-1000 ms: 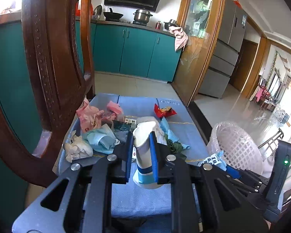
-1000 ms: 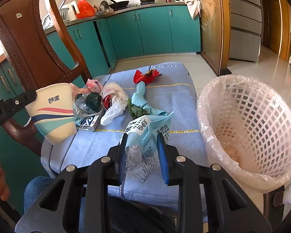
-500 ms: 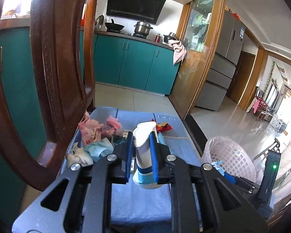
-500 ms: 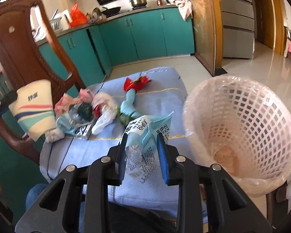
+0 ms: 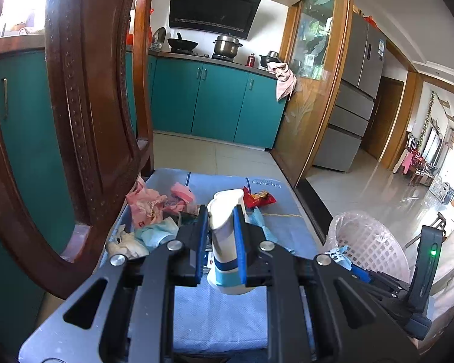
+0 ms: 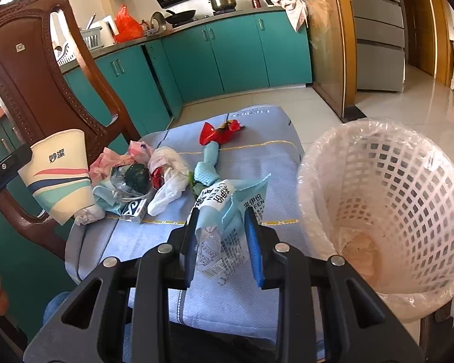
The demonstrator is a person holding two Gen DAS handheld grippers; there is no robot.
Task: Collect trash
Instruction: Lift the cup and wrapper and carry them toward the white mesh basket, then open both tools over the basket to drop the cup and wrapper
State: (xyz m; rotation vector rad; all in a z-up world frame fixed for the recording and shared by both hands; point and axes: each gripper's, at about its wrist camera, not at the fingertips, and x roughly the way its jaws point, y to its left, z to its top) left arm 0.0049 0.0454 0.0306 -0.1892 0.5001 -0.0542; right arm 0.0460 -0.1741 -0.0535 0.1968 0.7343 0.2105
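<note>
Gripping a flattened paper cup (image 5: 225, 242) between its blue pads, the left tool (image 5: 221, 236) holds it up above the blue cloth-covered table (image 5: 227, 317); from the right wrist view the same cup (image 6: 59, 175) hangs at the far left, white with red, navy and teal stripes, lifted clear of the litter beneath it. The right tool (image 6: 223, 236) is clamped on a light-blue snack wrapper (image 6: 227, 211) with printed lettering and a clear crinkled end, held off the cloth just beside the white mesh basket (image 6: 387, 199). That basket has a thin plastic liner, stands at the table's right edge and has something pale lying at its bottom.

More trash lies on the cloth: a pink plastic bag (image 5: 143, 205), a white plastic bag (image 6: 169, 178), a crumpled red wrapper (image 6: 217, 131) farther back, a twisted teal piece (image 6: 208, 169) between the red wrapper and the held one, and a small printed box (image 6: 134, 210) near the front of the heap. A carved wooden chair back (image 5: 84, 121) rises close on the left. Teal kitchen cabinets (image 5: 214, 99) line the wall beyond, with a steel pot (image 5: 227, 45) on the stove.
</note>
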